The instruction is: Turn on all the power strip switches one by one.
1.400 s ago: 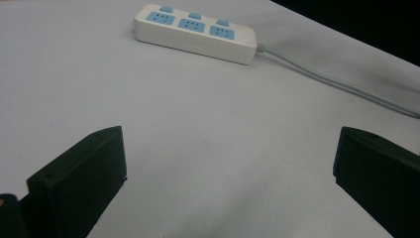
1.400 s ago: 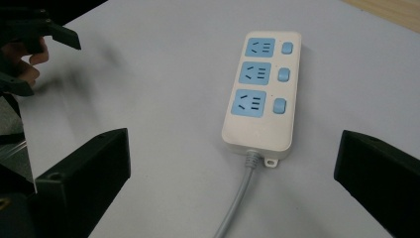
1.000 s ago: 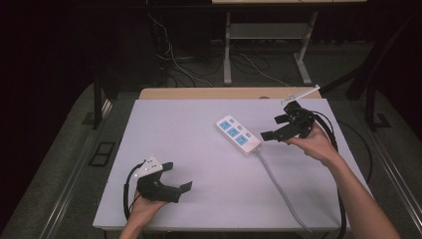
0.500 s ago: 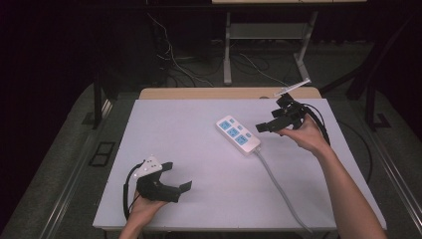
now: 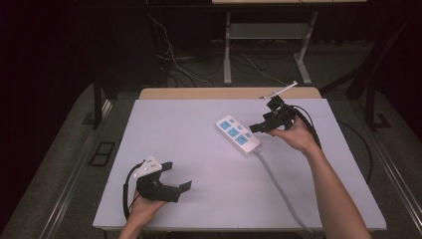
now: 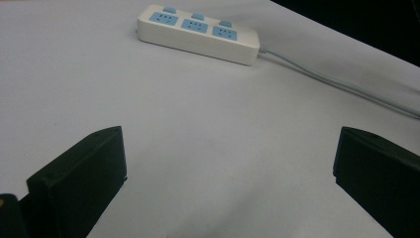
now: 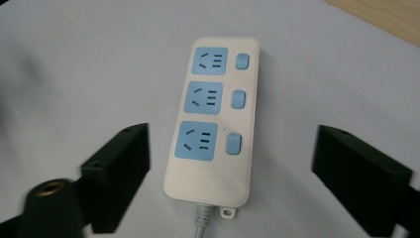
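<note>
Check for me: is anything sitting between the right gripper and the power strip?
Nothing visible. The right gripper hovers at the cord end of the power strip, jaws open and just been closing slightly, with nothing between them and the strip but bare table.

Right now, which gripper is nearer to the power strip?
The right. The right gripper hangs just beside the power strip, near its cable end, jaws apart and aimed at it. The left gripper sits at the table's near left corner, well away.
</note>
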Motion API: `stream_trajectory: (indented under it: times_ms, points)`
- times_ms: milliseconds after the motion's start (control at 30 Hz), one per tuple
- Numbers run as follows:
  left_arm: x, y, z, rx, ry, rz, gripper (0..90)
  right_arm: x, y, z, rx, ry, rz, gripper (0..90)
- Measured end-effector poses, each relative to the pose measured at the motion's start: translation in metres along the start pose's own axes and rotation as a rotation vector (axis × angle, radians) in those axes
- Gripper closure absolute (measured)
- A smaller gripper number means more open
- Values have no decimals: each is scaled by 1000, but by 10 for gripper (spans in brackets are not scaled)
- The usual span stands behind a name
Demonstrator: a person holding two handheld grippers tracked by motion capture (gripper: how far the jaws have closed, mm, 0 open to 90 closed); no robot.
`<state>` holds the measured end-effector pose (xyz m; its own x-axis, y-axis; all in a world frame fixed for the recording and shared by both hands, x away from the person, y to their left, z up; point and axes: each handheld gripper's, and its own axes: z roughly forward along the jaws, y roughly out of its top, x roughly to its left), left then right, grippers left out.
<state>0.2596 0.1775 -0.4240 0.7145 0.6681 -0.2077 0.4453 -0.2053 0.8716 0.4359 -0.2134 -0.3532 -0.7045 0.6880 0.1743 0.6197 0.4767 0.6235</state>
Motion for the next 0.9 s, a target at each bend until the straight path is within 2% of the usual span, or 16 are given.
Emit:
stream_trajectory:
  times_ms: [100, 133, 233, 267, 300, 533, 767, 800, 833, 867, 900]
  points:
    - [0, 0, 0, 1, -2, 0, 0, -1, 0, 5, 6, 2, -4, 174]
    - [0, 0, 0, 2, -2, 0, 0, -1, 1, 9, 9, -4, -11, 213]
    - [1, 0, 1, 3, -1, 0, 0, -2, 1, 11, 1, -7, -3, 243]
    - [1, 0, 1, 4, 0, 1, 0, -3, 1, 14, 0, -8, 0, 310]
    - [1, 0, 1, 3, 0, 1, 0, -3, 1, 14, 0, -8, 0, 310]
    - [1, 0, 1, 3, 0, 2, 0, -3, 1, 22, 11, -6, 1, 511]
    - [1, 0, 0, -4, 1, 5, 0, -8, 0, 29, 14, 48, 15, 756]
    - [1, 1, 0, -5, 1, 4, 0, -9, -1, 31, 12, 61, 27, 825]
    - [1, 0, 0, -8, 1, 1, 0, -9, -1, 31, 12, 61, 27, 825]
    - [1, 0, 0, -8, 2, 2, 0, -10, -1, 32, 6, 72, 32, 897]
    - [2, 0, -1, -7, 0, 1, 0, -10, -1, 32, 6, 72, 32, 897]
